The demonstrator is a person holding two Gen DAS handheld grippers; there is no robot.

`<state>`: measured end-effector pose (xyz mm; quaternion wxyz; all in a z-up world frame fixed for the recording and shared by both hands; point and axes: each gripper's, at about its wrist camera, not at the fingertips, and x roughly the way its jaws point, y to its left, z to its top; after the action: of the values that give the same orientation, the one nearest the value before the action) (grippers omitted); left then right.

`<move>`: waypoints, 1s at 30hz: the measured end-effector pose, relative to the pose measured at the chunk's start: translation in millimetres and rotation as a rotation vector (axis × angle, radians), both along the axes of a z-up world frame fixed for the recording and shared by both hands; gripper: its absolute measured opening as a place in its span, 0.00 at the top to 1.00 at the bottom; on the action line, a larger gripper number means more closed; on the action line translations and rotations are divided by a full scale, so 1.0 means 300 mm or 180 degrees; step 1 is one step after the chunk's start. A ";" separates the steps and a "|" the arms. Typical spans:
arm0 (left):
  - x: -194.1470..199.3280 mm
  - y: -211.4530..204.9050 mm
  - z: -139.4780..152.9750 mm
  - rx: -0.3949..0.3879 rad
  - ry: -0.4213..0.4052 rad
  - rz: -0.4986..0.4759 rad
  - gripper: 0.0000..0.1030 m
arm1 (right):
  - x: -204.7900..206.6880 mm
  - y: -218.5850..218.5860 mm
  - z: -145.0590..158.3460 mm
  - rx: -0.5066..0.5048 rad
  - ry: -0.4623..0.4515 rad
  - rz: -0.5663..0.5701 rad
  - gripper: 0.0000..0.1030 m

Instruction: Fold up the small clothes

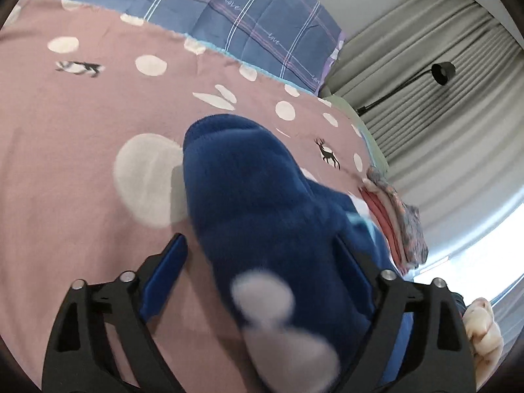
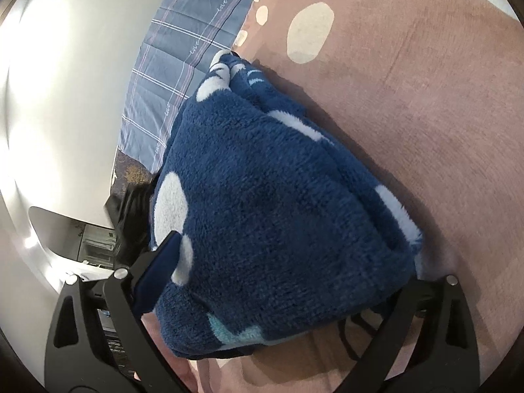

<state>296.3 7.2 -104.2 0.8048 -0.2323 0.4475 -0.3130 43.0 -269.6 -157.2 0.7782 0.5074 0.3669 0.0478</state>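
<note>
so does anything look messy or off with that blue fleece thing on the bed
The blue fleece garment sits as a bunched, uneven heap on the pink bedsheet, not a flat fold. Nothing looks torn or spilled.

garment: blue fleece piece, white dots, pale-blue trim
state: bunched, partly folded, thick layers
pose: heaped, narrow end pointing away
location: on pink dotted bed sheet, beside plaid quilt

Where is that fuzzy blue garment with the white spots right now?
The blue fleece garment lies bunched on the pink dotted bedsheet, between the fingers of both grippers in both wrist views, with the blue plaid quilt just beyond it.
</note>
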 end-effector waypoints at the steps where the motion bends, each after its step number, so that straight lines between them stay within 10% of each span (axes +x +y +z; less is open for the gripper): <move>1: 0.012 -0.020 -0.010 0.0039 -0.0015 -0.0013 0.03 | 0.003 0.000 0.000 0.0005 0.0017 -0.0012 0.04; 6: 0.027 -0.118 -0.010 0.0329 -0.0249 -0.0256 0.05 | 0.022 0.014 0.011 -0.0109 0.0037 -0.0071 0.02; 10: 0.011 -0.106 0.013 0.0237 -0.0338 -0.0356 0.43 | 0.013 0.032 0.035 -0.0389 -0.0113 -0.0066 0.15; 16: -0.098 -0.056 0.275 0.0397 -0.0976 -0.0378 0.49 | 0.033 0.028 0.205 -0.0797 -0.0411 0.0226 0.37; 24: -0.099 0.205 0.629 0.0707 -0.1642 0.0345 0.49 | 0.472 0.126 0.519 -0.1070 -0.1041 0.1076 0.37; 30: 0.064 0.377 0.718 0.1076 -0.1708 0.0913 0.48 | 0.882 0.306 0.653 -0.1174 -0.1251 0.1347 0.37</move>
<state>315.4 120.3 111.3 0.9567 -0.0657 0.2283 -0.1682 307.6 -177.8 38.7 0.8855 0.2518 0.3095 0.2379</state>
